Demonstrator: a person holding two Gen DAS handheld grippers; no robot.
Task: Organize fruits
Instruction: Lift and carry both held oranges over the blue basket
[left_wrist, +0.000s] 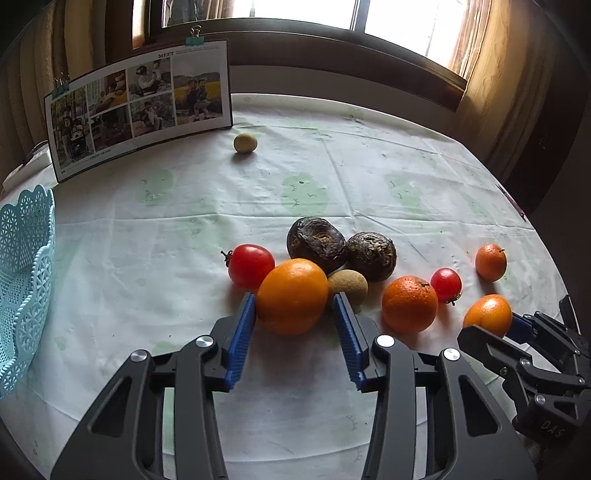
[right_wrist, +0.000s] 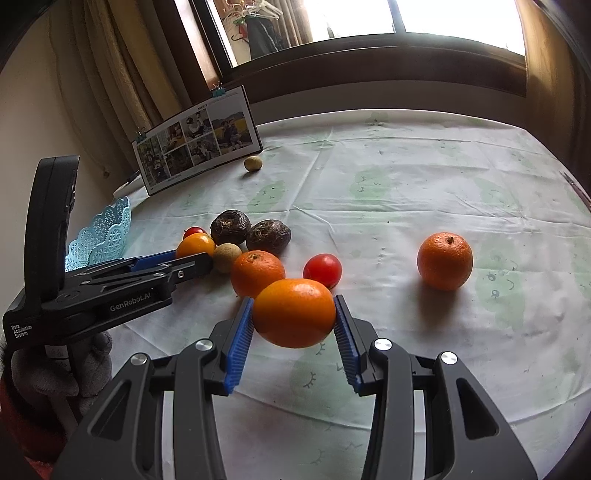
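At 9 o'clock in the left wrist view, well apart from the fruit: the blue lattice basket (left_wrist: 26, 280), probably where the fruit goes. Dead ahead at 12 o'clock of the left hand-held gripper (left_wrist: 295, 308): a large orange (left_wrist: 291, 295), seated between the 2 blue pads, left pad touching its flank, right pad just beside it with a sliver of gap, so spread around the fruit and not yet clamped. Smooth, glossy, slightly oval, long axis running across the jaws. Crowded at 11 o'clock by a red tomato (left_wrist: 251, 266), at 1 o'clock by a tan longan (left_wrist: 349, 284); 2 dark wrinkled fruits (left_wrist: 317, 243) behind.

Further right, the right hand-held gripper (right_wrist: 294, 314) pinching a second orange (right_wrist: 294, 313) at 12 o'clock, both pads pressed on its sides, a shadow beneath suggesting slight clearance above the tabletop (right_wrist: 406, 184). Long axis again across the jaws. At 2 o'clock, standing alone, a mandarin (right_wrist: 445, 260).

Left side nearer the basket, so likely first to deliver.
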